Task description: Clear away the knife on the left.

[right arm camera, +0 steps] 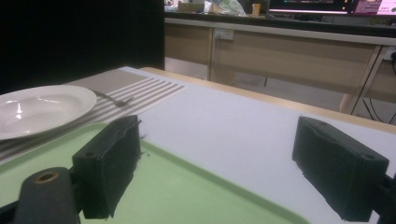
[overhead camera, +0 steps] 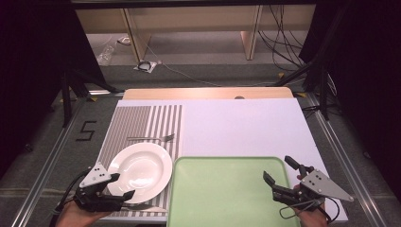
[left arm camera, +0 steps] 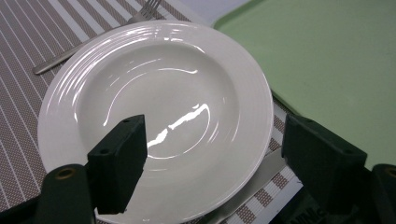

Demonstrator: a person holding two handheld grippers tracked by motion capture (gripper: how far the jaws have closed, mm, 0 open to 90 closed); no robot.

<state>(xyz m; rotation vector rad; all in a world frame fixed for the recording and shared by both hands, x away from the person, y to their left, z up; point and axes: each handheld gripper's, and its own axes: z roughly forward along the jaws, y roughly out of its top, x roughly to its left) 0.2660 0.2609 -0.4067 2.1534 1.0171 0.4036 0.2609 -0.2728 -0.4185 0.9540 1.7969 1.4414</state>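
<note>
High view: left claw (overhead camera: 121,185) at the near rim of the white plate (overhead camera: 140,170), spread wide, gripping nothing; right claw (overhead camera: 280,174) over the near right corner of the green tray (overhead camera: 227,194), likewise spread and empty.
Plate position: resting on the striped placemat (overhead camera: 142,122), directly ahead of the left claw, rim passing between its jaws; well apart from the right claw, off to its left.
Nearer hand: left, by a wide margin.
Long axis: none for the round plate; fork (overhead camera: 152,138) beyond its far rim, lying crosswise to the left claw's reach, tines toward the tray.
Likely move: closing on the near rim, judged from the straddle; one jaw over the bowl, the other outside.
Left gripper view: plate (left arm camera: 154,112) close up, one jaw above the inner slope, the other just off the rim beside the tray (left arm camera: 327,60); contact with the rim hard to tell.
Right gripper view: tray edge (right arm camera: 196,168) low between parted jaws, plate (right arm camera: 42,109) far off left, fork (right arm camera: 114,99) behind it.
</note>
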